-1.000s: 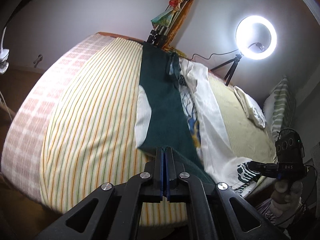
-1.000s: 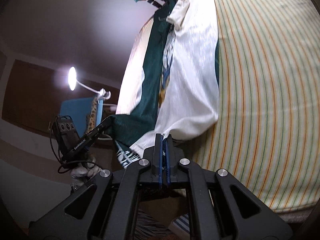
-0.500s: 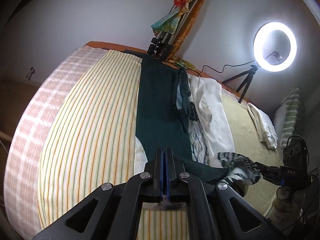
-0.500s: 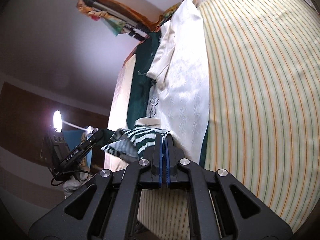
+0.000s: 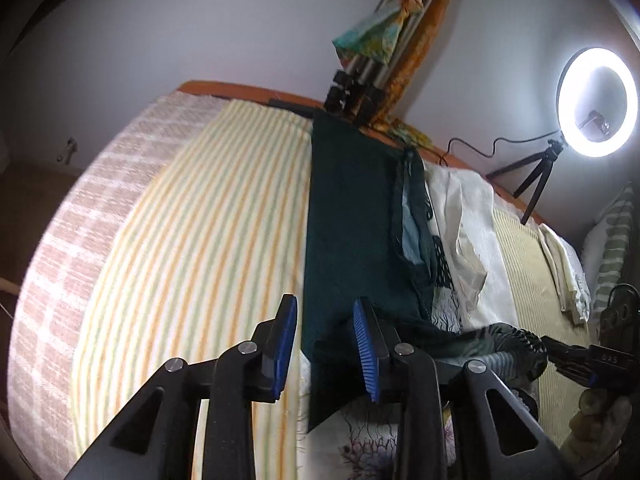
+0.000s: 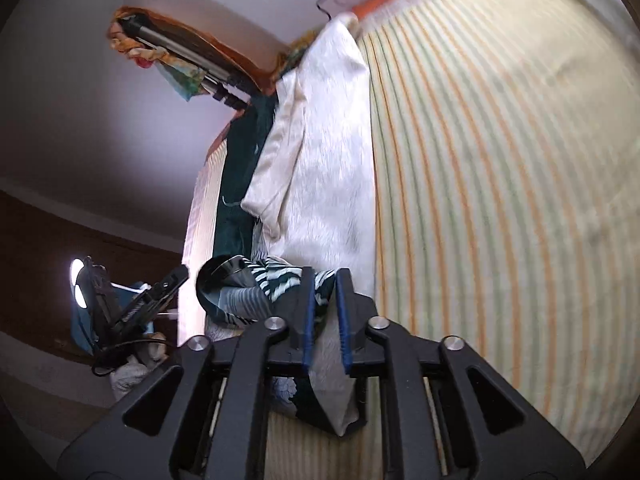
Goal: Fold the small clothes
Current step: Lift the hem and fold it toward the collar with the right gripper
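Both grippers have released their pinch since a second ago: the left gripper (image 5: 326,344), then pressed together on the dark green cloth, now has its blue-padded jaws spreading apart, and the right gripper (image 6: 326,316), then clamped tight, is parting too. The garment's near edge, which hung off the bed's foot a second ago, has been carried up onto the mattress and now lies doubled over on itself.

In the left wrist view the dark green part of the long garment (image 5: 352,216) runs straight up the striped yellow, green and orange bedsheet (image 5: 208,232) toward the orange wooden bed frame (image 5: 248,90). Green cloth lies in the gap between the left jaws, near the right-hand pad, but the pads do not press it. A folded-over flap with a zebra-like green and white pattern (image 5: 496,338) sits to the right, just ahead of the other gripper's black tip.

In the right wrist view the cream-white textured half of the garment (image 6: 328,168) lies beside the green half, on the striped sheet. White cloth passes through the narrow gap of the right jaws, which are only slightly apart; whether the pads still touch it cannot be told. The patterned flap (image 6: 256,288) is bunched just left of the fingers.

A lit ring light on a small black tripod (image 5: 596,102) stands at the far right, and a bundle of tripod legs wrapped in coloured fabric (image 5: 384,36) leans on the white wall. A folded cream cloth (image 5: 564,268) rests near a green-striped pillow (image 5: 612,248).
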Available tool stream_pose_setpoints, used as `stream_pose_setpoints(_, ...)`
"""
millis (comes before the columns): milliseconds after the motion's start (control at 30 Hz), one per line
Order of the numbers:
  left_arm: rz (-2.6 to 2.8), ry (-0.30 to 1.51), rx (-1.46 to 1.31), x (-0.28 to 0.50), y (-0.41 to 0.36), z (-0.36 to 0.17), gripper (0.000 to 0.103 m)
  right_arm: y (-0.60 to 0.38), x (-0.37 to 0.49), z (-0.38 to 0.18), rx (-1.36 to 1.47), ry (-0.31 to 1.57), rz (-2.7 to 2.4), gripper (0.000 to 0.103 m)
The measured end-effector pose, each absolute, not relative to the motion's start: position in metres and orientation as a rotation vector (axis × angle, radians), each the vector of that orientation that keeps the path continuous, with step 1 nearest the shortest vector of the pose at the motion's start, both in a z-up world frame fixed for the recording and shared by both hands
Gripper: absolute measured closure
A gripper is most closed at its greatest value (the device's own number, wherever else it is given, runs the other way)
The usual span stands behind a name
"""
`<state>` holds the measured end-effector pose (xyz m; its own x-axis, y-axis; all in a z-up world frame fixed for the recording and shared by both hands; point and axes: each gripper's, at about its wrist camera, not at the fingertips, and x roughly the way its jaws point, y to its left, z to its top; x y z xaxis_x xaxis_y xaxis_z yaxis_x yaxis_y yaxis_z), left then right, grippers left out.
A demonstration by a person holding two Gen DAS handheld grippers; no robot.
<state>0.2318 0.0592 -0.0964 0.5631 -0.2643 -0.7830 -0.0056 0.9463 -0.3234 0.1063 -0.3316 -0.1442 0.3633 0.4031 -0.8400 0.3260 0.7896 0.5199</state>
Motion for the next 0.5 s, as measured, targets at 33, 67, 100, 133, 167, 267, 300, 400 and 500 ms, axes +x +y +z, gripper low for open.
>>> stream_pose_setpoints(33,-0.158,0.947,-0.308,0.227,0.063,-0.092,0.074,-0.330,0.106,-0.137,0.659,1.209,0.063,0.089)
stream_pose_setpoints(67,-0.174,0.925,-0.300,0.222,0.065,-0.086,0.074,-0.327,0.106,-0.130,0.627,1.196,0.095,0.089)
stream_pose_setpoints(100,-0.185,0.917,-0.279,0.218,0.065,-0.083,0.074,-0.323,0.105,-0.125,0.606,1.194,0.135,0.089)
stream_pose_setpoints(133,-0.195,0.911,-0.245,0.212,0.063,-0.079,0.075,-0.318,0.104,-0.122,0.585,1.198,0.170,0.089)
stream_pose_setpoints(167,-0.210,0.909,-0.221,0.206,0.061,-0.078,0.075,-0.312,0.103,-0.121,0.562,1.204,0.198,0.089)
stream_pose_setpoints(267,-0.231,0.930,-0.186,0.198,0.054,-0.083,0.075,-0.290,0.100,-0.128,0.466,1.262,0.260,0.089)
stream_pose_setpoints(300,-0.231,0.943,-0.174,0.196,0.051,-0.087,0.075,-0.284,0.099,-0.133,0.442,1.280,0.255,0.089)
stream_pose_setpoints(400,-0.223,0.985,-0.158,0.195,0.046,-0.100,0.075,-0.282,0.096,-0.141,0.397,1.317,0.209,0.089)
stream_pose_setpoints(500,-0.217,1.005,-0.143,0.190,0.042,-0.108,0.072,-0.287,0.091,-0.138,0.338,1.309,0.147,0.084)
